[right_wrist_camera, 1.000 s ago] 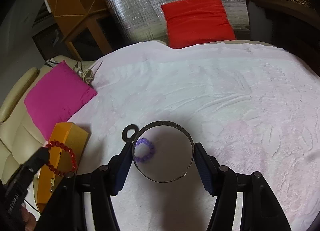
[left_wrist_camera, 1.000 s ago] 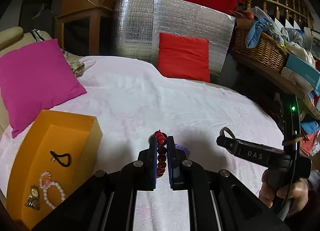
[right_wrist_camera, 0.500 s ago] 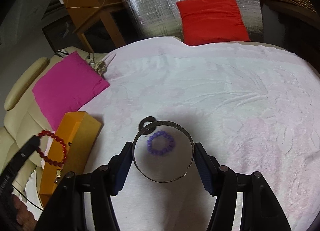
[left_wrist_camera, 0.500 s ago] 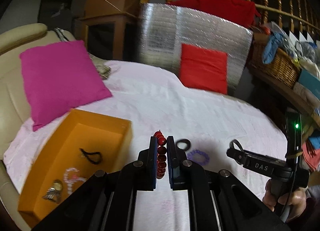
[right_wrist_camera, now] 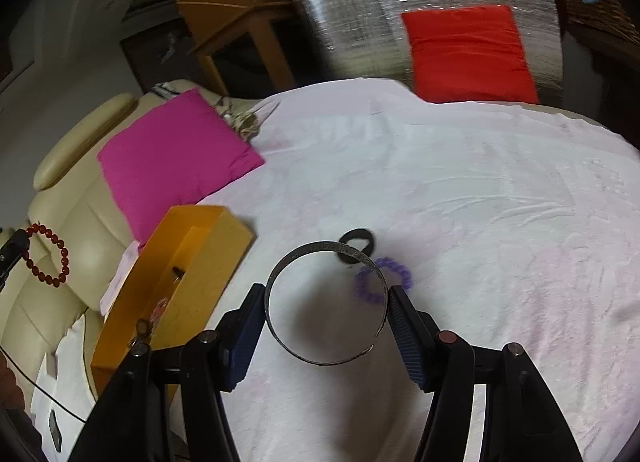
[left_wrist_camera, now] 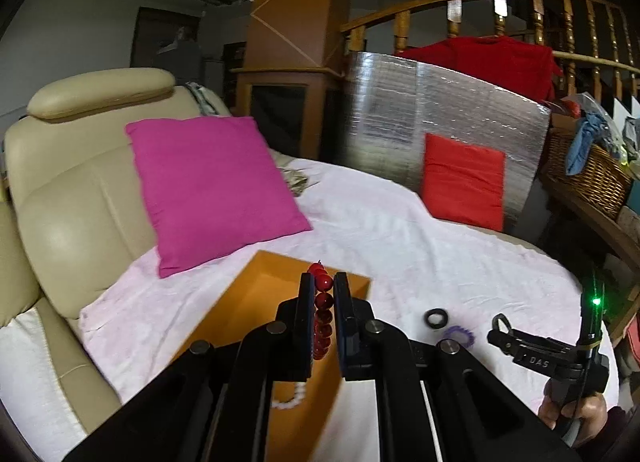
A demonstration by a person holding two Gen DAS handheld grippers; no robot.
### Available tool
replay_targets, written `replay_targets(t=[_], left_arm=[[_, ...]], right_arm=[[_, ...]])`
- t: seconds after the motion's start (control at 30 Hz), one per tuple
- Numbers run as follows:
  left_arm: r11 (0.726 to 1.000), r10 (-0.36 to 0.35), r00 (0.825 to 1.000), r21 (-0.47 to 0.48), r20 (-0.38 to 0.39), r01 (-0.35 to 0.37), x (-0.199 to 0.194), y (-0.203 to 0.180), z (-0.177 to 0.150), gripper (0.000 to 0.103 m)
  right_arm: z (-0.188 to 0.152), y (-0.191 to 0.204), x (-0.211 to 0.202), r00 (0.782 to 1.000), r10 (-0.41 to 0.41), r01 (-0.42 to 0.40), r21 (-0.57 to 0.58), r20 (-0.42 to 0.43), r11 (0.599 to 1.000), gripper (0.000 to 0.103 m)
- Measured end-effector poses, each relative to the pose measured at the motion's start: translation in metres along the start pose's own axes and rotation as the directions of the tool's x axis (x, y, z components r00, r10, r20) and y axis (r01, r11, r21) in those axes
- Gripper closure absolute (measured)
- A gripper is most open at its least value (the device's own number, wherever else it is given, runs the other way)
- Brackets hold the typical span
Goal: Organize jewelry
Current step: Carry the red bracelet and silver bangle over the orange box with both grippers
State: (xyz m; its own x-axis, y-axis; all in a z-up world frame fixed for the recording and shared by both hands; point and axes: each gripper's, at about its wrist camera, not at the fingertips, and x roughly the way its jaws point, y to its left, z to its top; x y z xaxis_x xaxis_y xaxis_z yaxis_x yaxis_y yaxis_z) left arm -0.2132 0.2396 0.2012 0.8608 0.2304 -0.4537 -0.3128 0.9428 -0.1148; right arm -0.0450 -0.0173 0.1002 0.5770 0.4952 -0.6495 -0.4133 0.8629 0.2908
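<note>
My left gripper [left_wrist_camera: 322, 290] is shut on a red bead bracelet [left_wrist_camera: 322, 304] and holds it above the open orange box [left_wrist_camera: 256, 302]. The bracelet also shows hanging at the far left of the right wrist view [right_wrist_camera: 48, 258]. The box [right_wrist_camera: 200, 258] holds a white bead bracelet [left_wrist_camera: 290, 398] and other small pieces. My right gripper [right_wrist_camera: 326, 302] is shut on a dark metal bangle [right_wrist_camera: 316, 252], held above the white cloth. A black ring [right_wrist_camera: 358, 242] and a purple bead bracelet [right_wrist_camera: 396, 270] lie on the cloth beyond it.
A pink cushion [left_wrist_camera: 212, 190] leans on the beige sofa [left_wrist_camera: 68, 190] left of the box. A red cushion [left_wrist_camera: 464, 182] rests against a silver foil panel [left_wrist_camera: 440, 114] at the back. A wicker basket [left_wrist_camera: 588, 174] stands on a shelf at right.
My left gripper carried the red bracelet leftward, from beside the box to over it. My right gripper with the bangle shifted left, so the black ring and purple bracelet now show to its right.
</note>
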Motion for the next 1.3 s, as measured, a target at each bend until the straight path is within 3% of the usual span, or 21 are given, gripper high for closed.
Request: replay_targets(t=[0.3,0.57,0.93,1.3], left_arm=[[0.997,0.071,0.997,-0.013,-0.039,-0.072,0.003,0.036,-0.021,0.094],[0.995,0.099,0.987,0.014,-0.123,-0.098,0.018,0.056,-0.055,0.094],[0.997,0.079,0.983,0.019,-0.167,-0.077,0.037,0.06,-0.071,0.094],[0.994,0.11,0.974,0.015,-0.198,-0.109,0.053,0.075,-0.08,0.094]], right_arm=[[-0.015,0.049,0.008,0.994,0.109,-0.111,-0.081,-0.025,0.99,0.039],[-0.023,0.112,0.019,0.969,0.242,-0.247,-0.177,-0.052,0.953,0.039],[0.006,0.17,0.062,0.956,0.281,-0.292,-0.224,-0.081,0.93,0.039],[0.03,0.236,0.138,0.922,0.267,-0.334,-0.224,-0.281,0.916,0.039]])
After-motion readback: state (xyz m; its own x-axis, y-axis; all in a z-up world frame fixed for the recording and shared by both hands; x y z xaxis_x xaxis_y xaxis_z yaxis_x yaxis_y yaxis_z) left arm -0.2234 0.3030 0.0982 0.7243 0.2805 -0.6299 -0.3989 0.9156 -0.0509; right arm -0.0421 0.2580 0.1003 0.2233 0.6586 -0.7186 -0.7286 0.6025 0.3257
